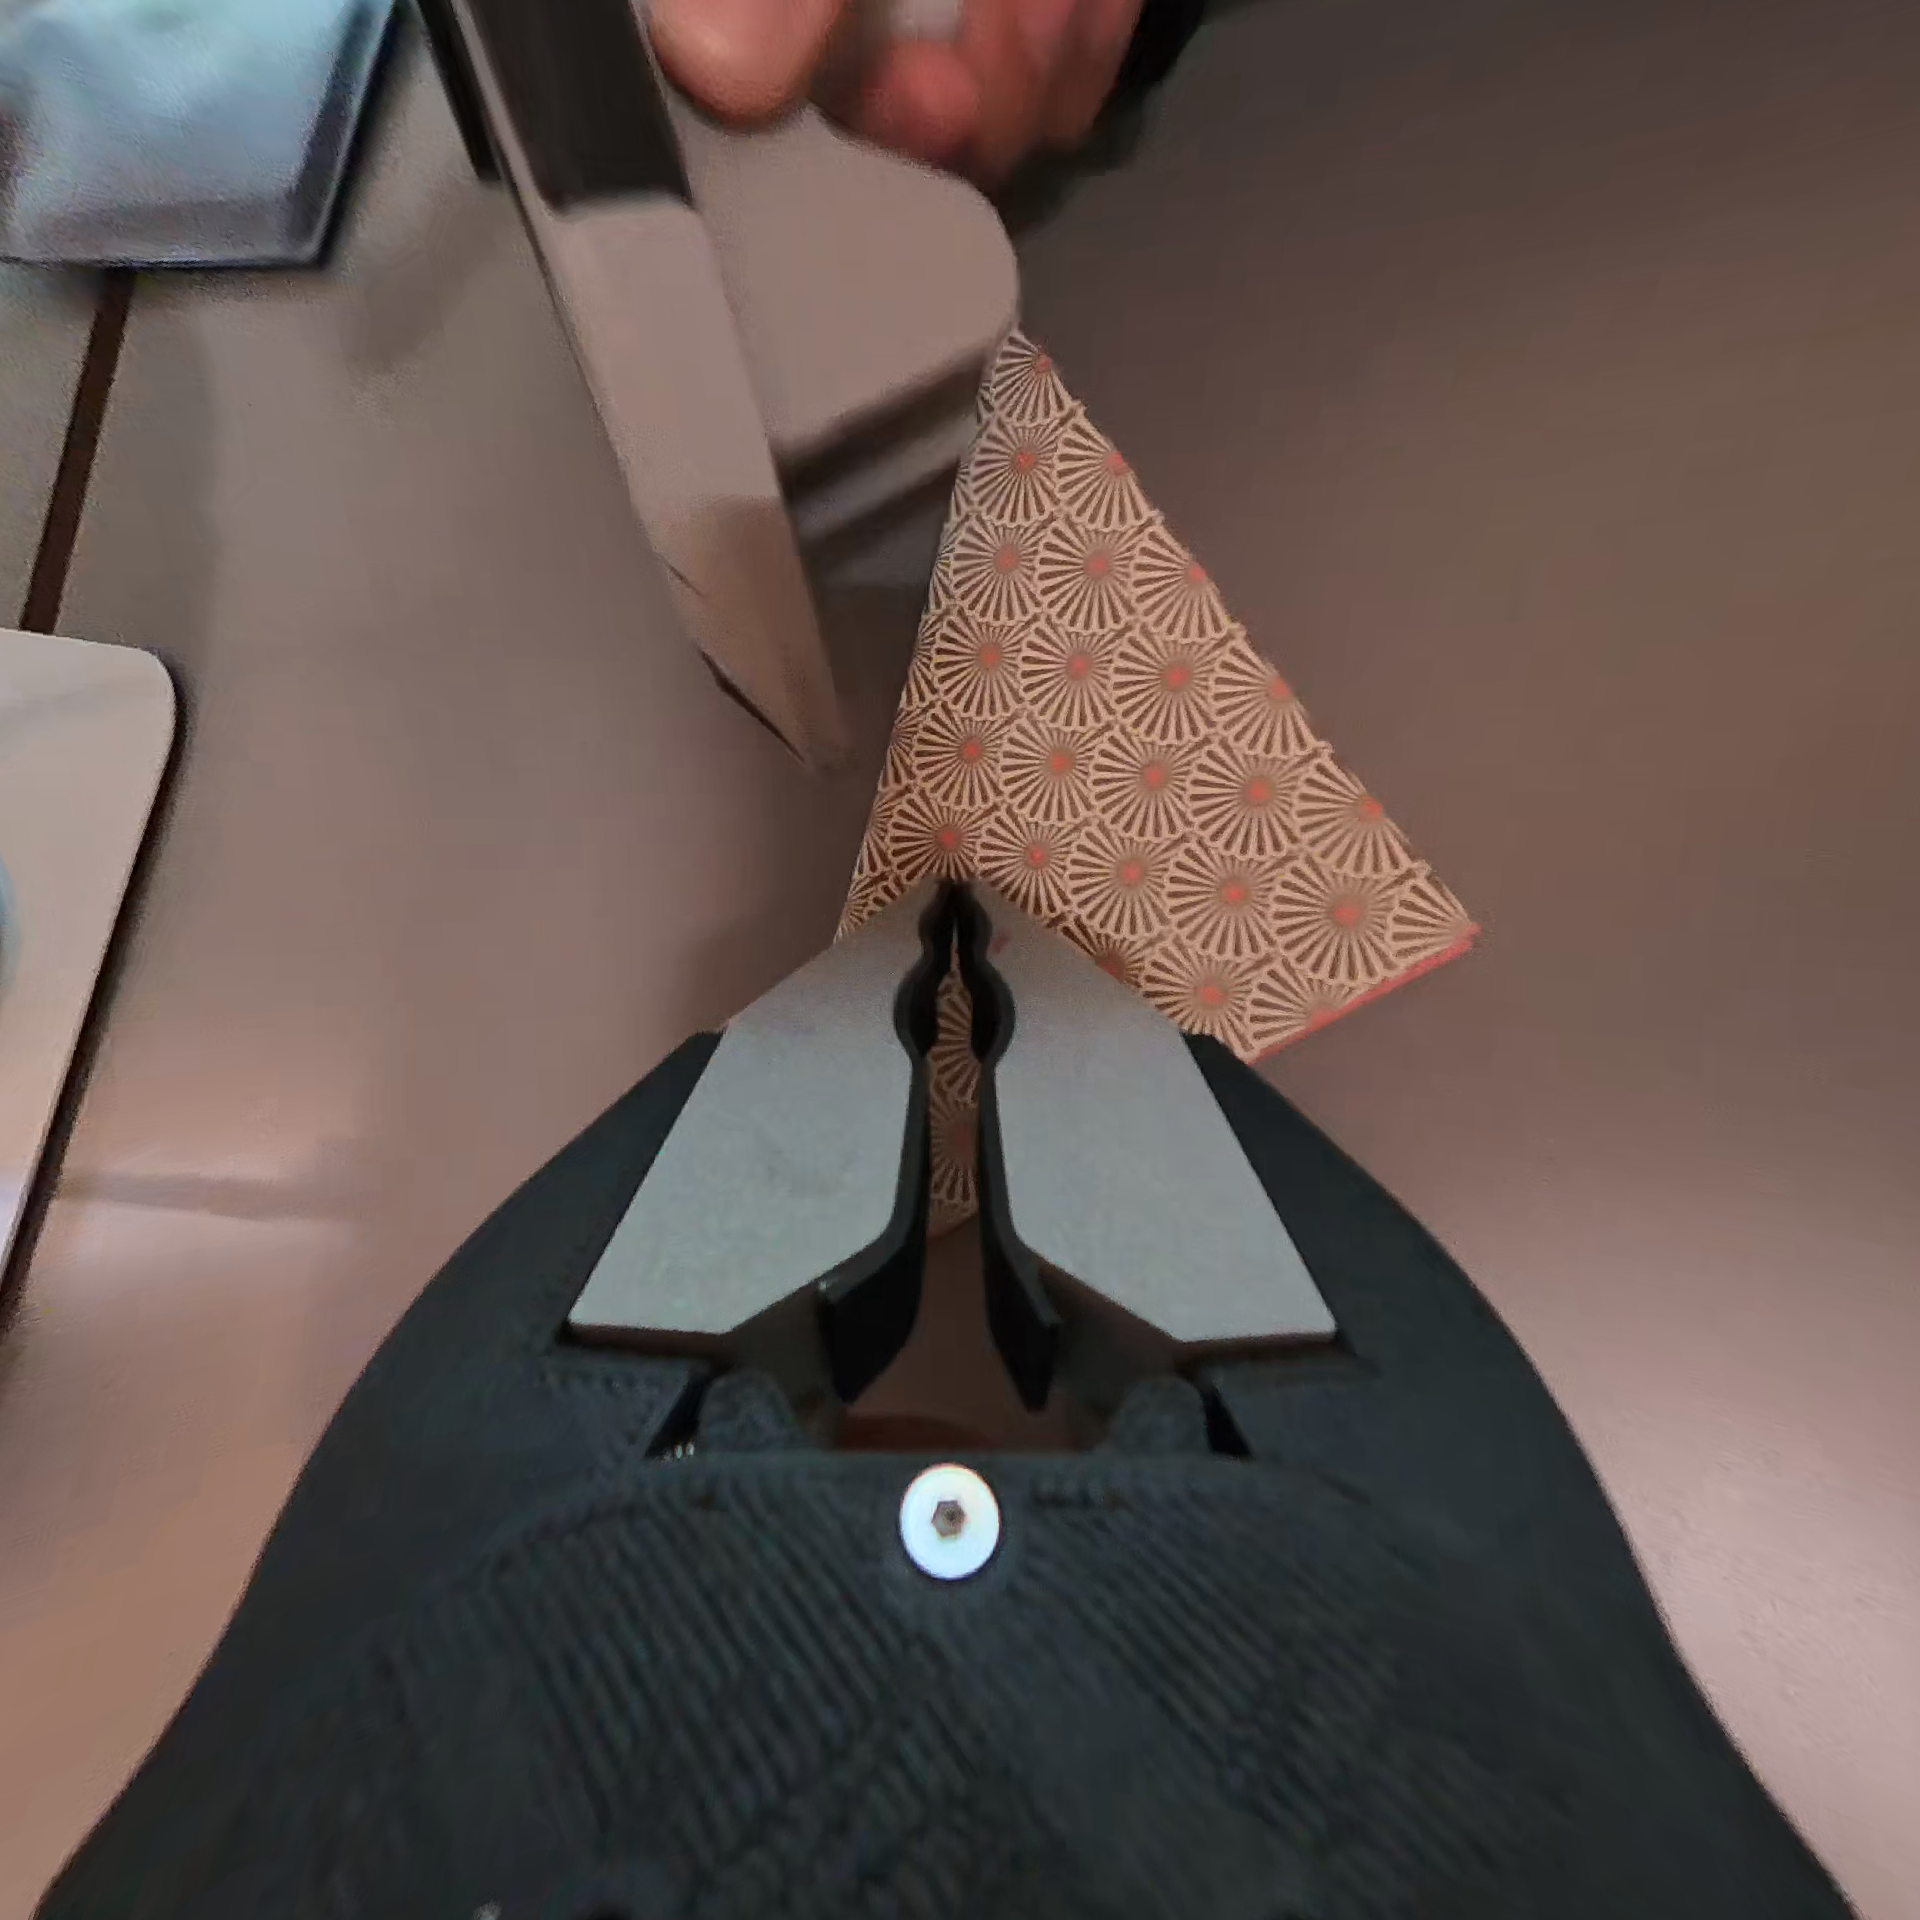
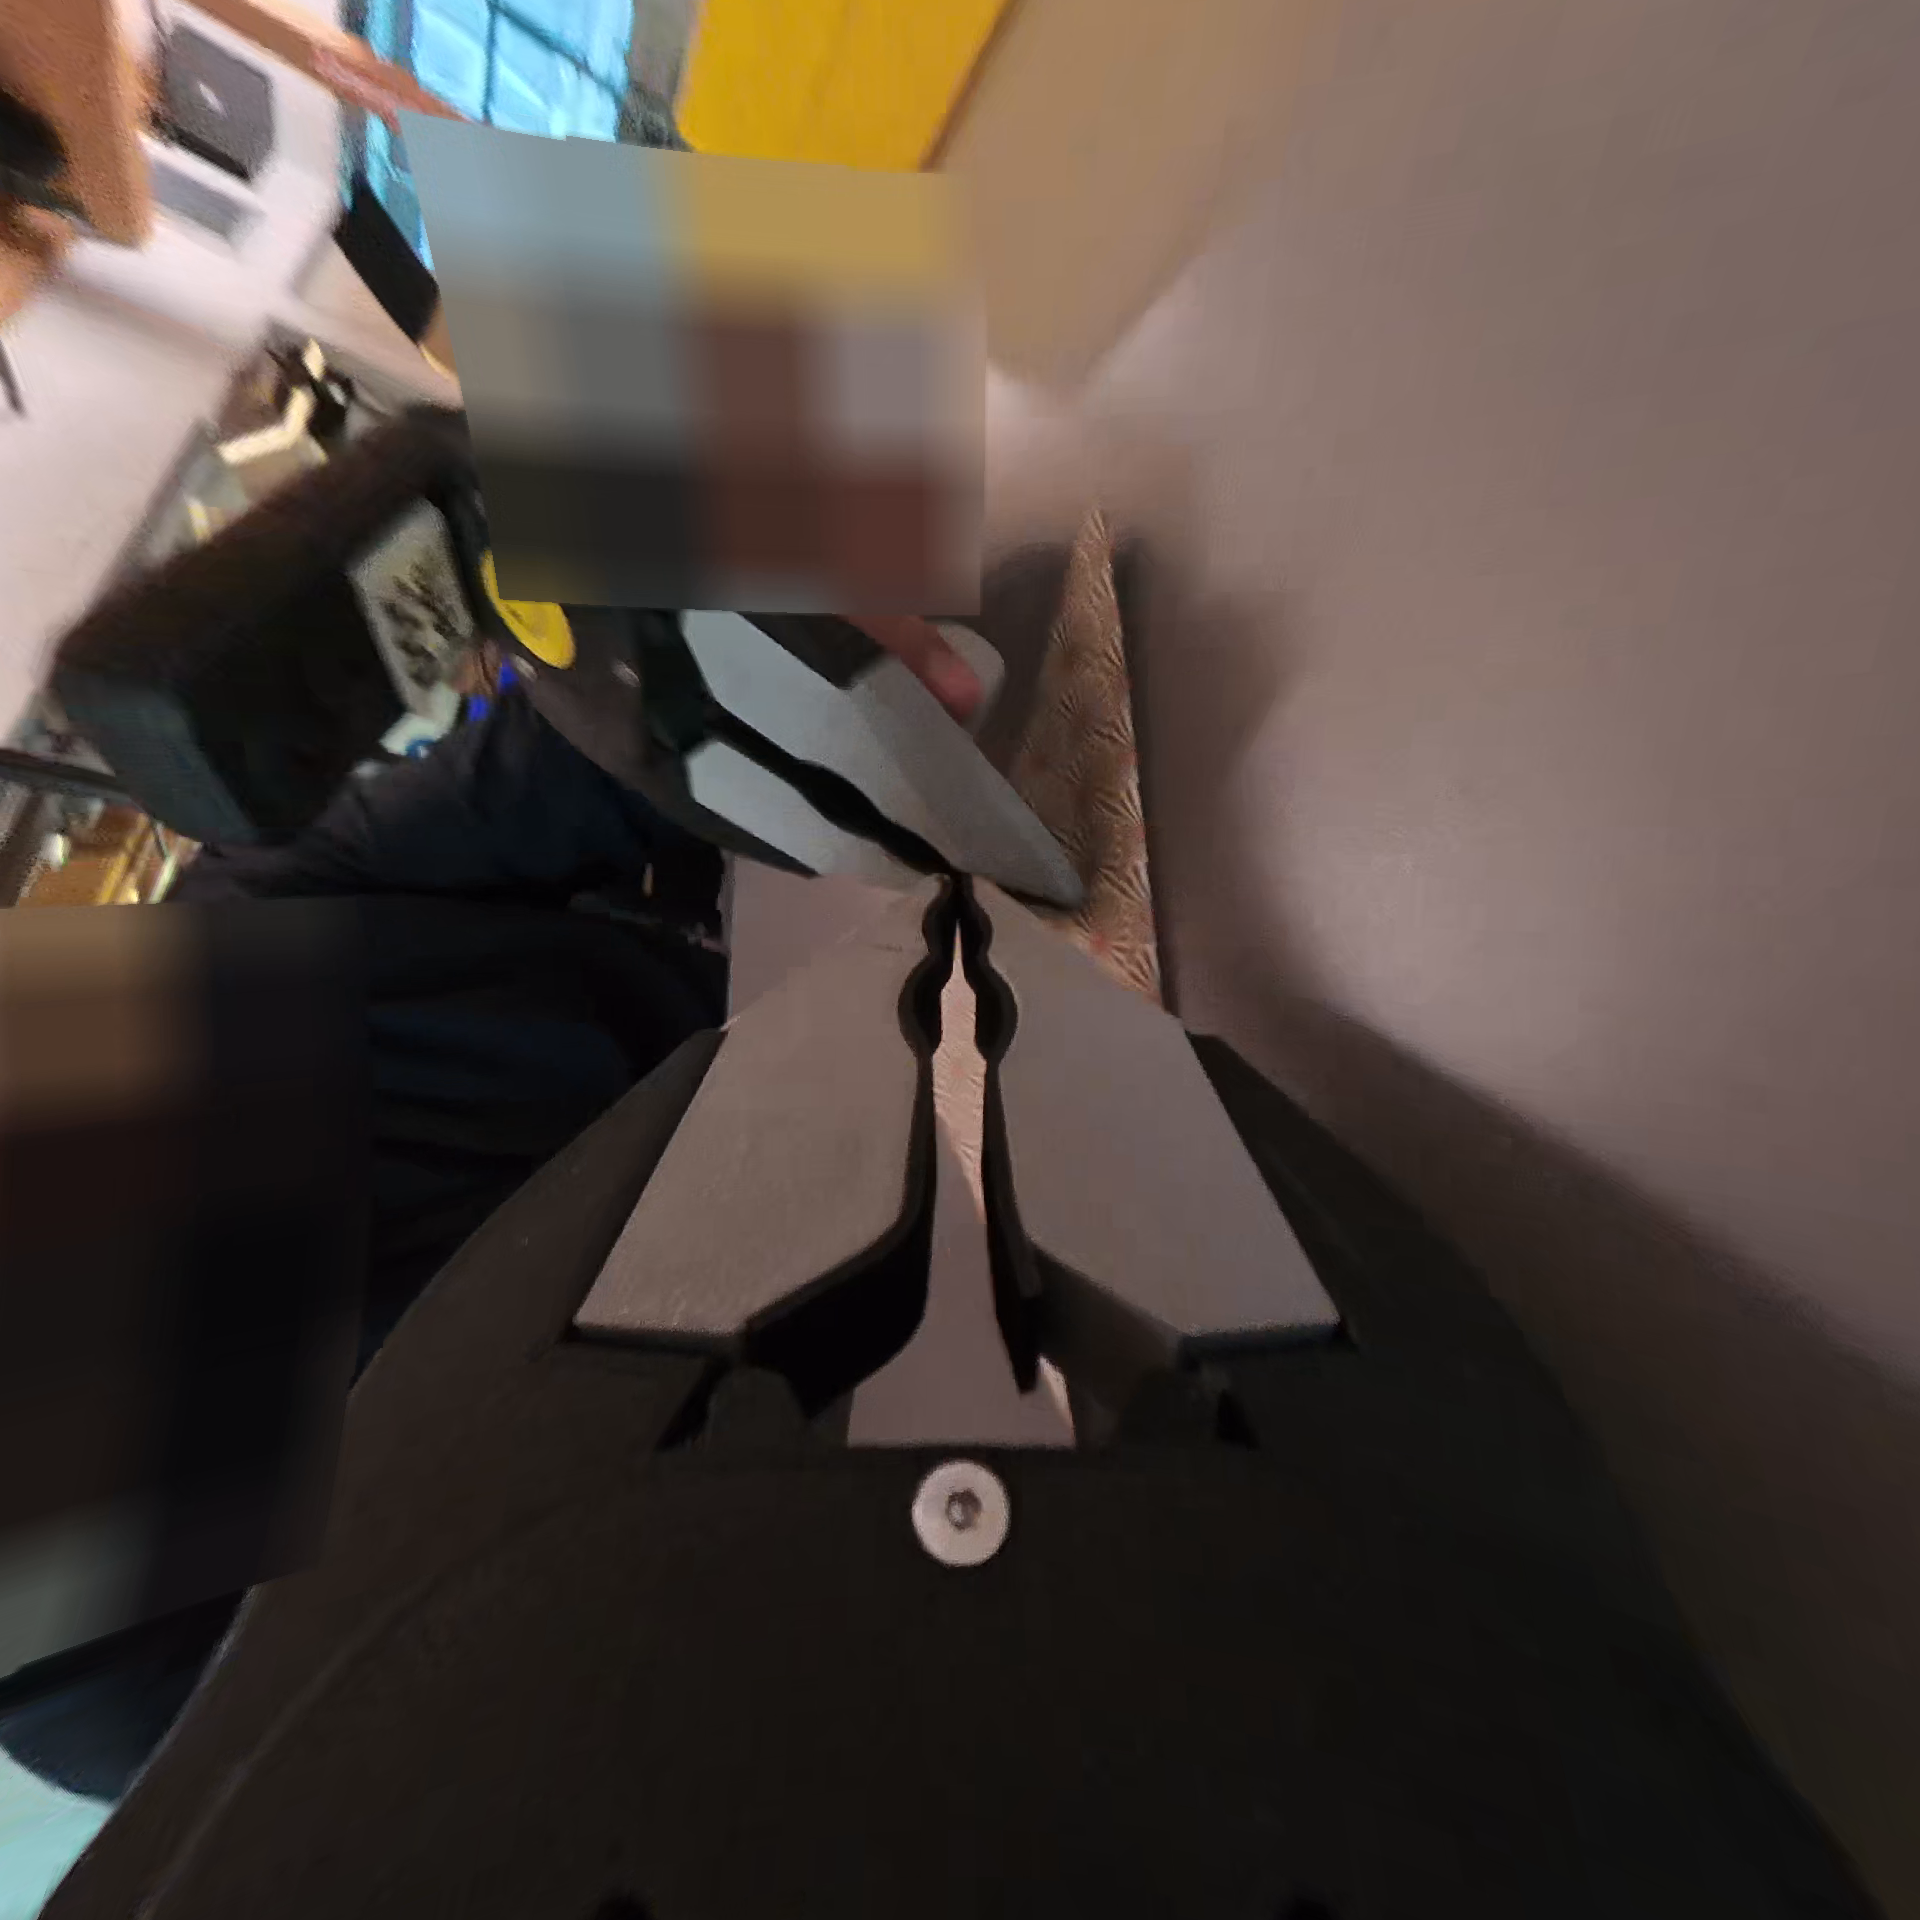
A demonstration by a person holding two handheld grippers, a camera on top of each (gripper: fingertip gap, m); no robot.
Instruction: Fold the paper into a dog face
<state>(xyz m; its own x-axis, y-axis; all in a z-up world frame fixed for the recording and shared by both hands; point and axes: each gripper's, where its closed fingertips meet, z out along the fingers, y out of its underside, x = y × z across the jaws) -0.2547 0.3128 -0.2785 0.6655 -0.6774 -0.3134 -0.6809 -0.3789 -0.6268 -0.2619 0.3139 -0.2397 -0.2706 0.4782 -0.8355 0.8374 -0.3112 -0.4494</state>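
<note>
The paper (image 1: 1122,727) is brown with a pale fan pattern and is folded into a triangle that stands up off the table. My left gripper (image 1: 954,894) is shut on its lower corner, and paper shows between the fingers. My right gripper (image 1: 826,753) comes down from the top, shut, its tip just left of the paper's left edge; I cannot tell if it touches. In the right wrist view my right gripper (image 2: 956,883) is shut, tip to tip with the left gripper's grey fingers (image 2: 894,748). The paper (image 2: 1101,748) shows edge-on behind them.
The table (image 1: 1558,520) is brownish grey. A grey rounded slab (image 1: 894,312) lies behind the paper. A pale flat thing (image 1: 73,831) lies at the left edge. A hand (image 1: 883,62) holds the right gripper at the top. A person in dark clothes (image 2: 468,883) sits behind. The grippers are tip to tip, or close to it.
</note>
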